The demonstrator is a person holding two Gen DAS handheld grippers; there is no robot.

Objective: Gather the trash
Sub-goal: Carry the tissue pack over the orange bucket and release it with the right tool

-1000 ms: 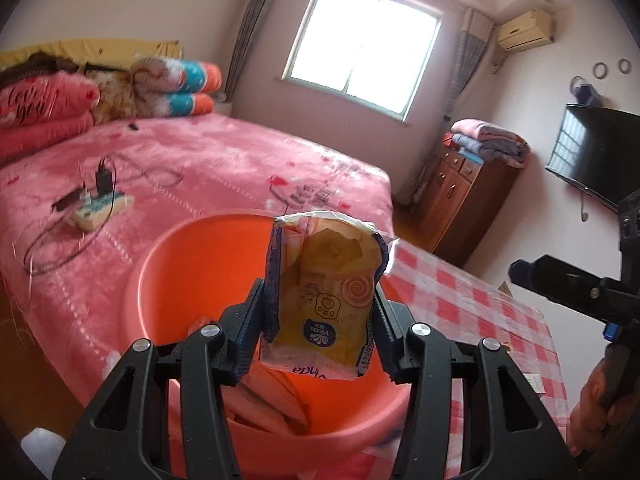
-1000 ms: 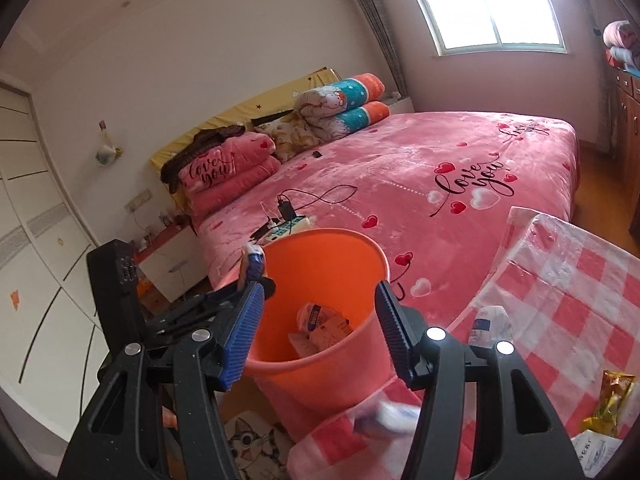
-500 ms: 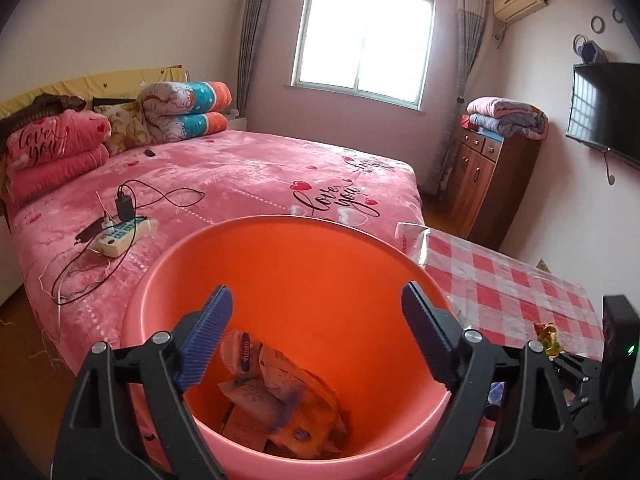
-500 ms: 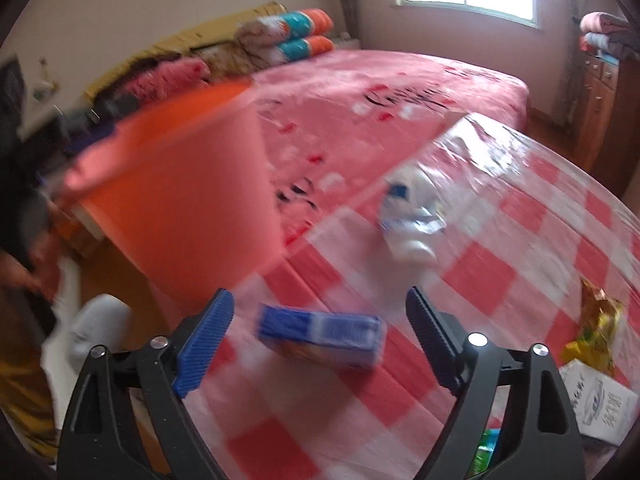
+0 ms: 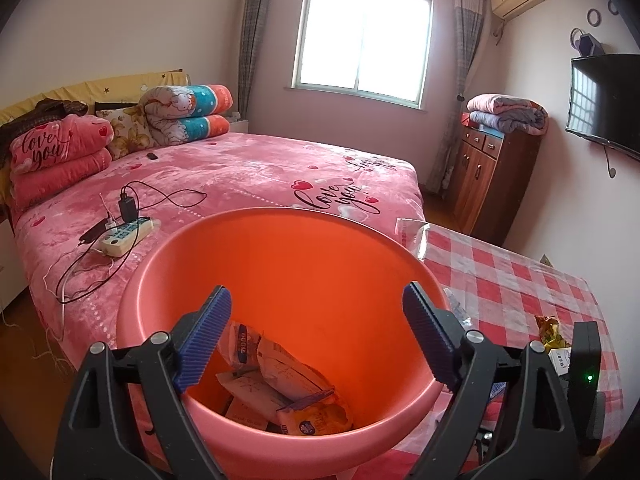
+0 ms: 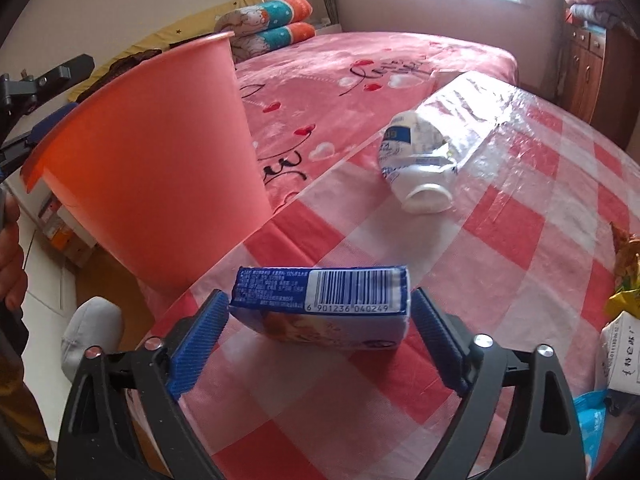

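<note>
Tilted down over the checked tablecloth (image 6: 500, 240), the right gripper (image 6: 316, 340) is closing around a blue rectangular carton (image 6: 320, 300), while the left gripper (image 5: 316, 340) hangs released above the orange plastic bucket (image 5: 280, 264) beside the table.

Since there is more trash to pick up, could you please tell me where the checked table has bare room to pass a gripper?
The free patch lies between the blue packet and the crumpled white bottle, running toward the table's far side. Near the orange bin, the edge is also bare. It is crowded at the right edge, around the yellow wrapper and white carton.
</note>
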